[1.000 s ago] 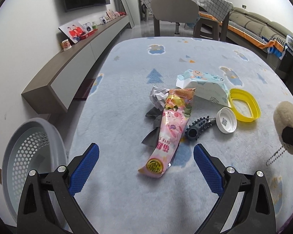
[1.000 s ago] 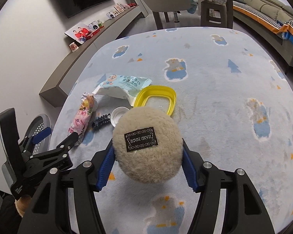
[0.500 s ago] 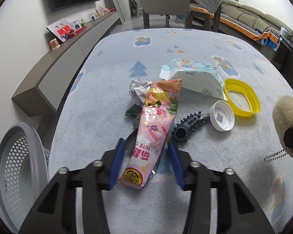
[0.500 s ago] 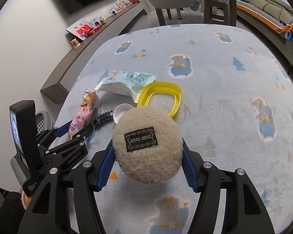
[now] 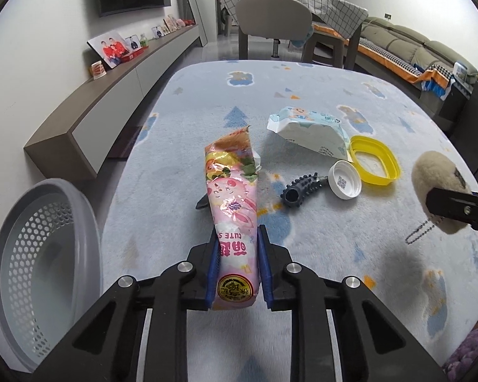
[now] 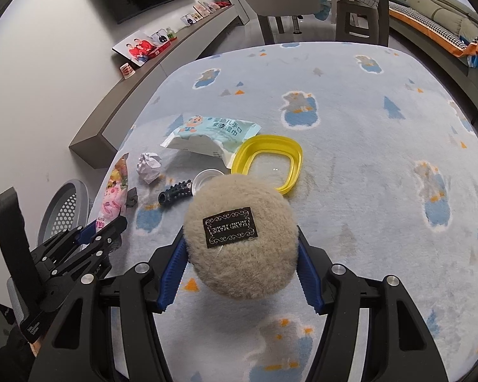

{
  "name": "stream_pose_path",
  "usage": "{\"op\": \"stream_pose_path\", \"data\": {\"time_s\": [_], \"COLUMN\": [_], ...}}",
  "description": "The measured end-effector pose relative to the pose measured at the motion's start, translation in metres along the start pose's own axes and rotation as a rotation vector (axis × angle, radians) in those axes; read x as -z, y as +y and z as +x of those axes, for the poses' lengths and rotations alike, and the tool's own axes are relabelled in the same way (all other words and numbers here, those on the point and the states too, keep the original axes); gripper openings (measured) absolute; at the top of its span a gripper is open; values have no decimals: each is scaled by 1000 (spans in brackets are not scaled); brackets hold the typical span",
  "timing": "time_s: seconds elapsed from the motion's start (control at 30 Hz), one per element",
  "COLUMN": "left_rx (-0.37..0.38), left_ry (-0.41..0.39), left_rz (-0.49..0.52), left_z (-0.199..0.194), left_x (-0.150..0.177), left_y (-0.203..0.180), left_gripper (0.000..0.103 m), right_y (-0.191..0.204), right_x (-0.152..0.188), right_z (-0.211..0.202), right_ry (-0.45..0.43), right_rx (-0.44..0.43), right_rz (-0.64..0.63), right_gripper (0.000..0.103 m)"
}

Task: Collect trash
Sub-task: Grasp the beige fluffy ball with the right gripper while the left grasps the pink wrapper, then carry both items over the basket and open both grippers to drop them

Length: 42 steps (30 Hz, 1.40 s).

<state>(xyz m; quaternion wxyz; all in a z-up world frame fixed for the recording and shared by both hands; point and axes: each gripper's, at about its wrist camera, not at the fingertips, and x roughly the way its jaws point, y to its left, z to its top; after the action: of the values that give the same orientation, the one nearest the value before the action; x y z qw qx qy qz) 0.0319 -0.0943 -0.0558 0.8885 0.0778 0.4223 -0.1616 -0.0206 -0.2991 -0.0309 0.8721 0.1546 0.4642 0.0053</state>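
A pink snack wrapper (image 5: 232, 197) sticks up off the blue carpet. My left gripper (image 5: 238, 237) is shut on its lower end, with a blue pad pressed on each side. The right wrist view shows the same wrapper (image 6: 114, 191) and left gripper (image 6: 103, 226) at the left. My right gripper (image 6: 240, 238) is shut on a beige fluffy ball (image 6: 239, 197) with a black label. That ball (image 5: 436, 178) hangs at the right of the left wrist view, a small chain dangling under it.
A grey perforated basket (image 5: 41, 254) stands off the carpet's left edge. On the carpet lie a wet-wipe pack (image 5: 309, 127), a yellow lid (image 5: 374, 159), a white cap (image 5: 344, 180), a dark spiked tube (image 5: 302, 187), crumpled paper (image 6: 149, 167) and a dark scrap (image 6: 132, 197). A low cabinet (image 5: 111, 95) runs along the left.
My left gripper moved forward over the pink wrapper, closed from wide open onto its near end and raised it off the carpet. The right gripper and its ball stayed still.
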Motion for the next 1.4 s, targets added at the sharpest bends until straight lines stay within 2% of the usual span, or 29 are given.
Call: {"op": "stream_pose_path", "data": {"time_s": [0.3,0.93,1.17,1.4], "left_rx": [-16,-102,-141,-193], "left_ry": [-38,-106,-124,-108], "left_rz": [-40,-128,-165,-215], "left_z": [-38,-99,-111,-107], "left_x": [11,26,32,44], "left_y": [20,96,125,157], "left_gripper": [22,22,22,22], "right_y": [16,99,131,176], "right_x": [1,-1,0,4], "right_z": [-2,10,14,16], "right_ry": [-9,-10,-2,0], "right_rx": [-16,-99,-141,-188], "right_rz": [-26,-138,-178,-253], "right_gripper": [60,60,60,60]}}
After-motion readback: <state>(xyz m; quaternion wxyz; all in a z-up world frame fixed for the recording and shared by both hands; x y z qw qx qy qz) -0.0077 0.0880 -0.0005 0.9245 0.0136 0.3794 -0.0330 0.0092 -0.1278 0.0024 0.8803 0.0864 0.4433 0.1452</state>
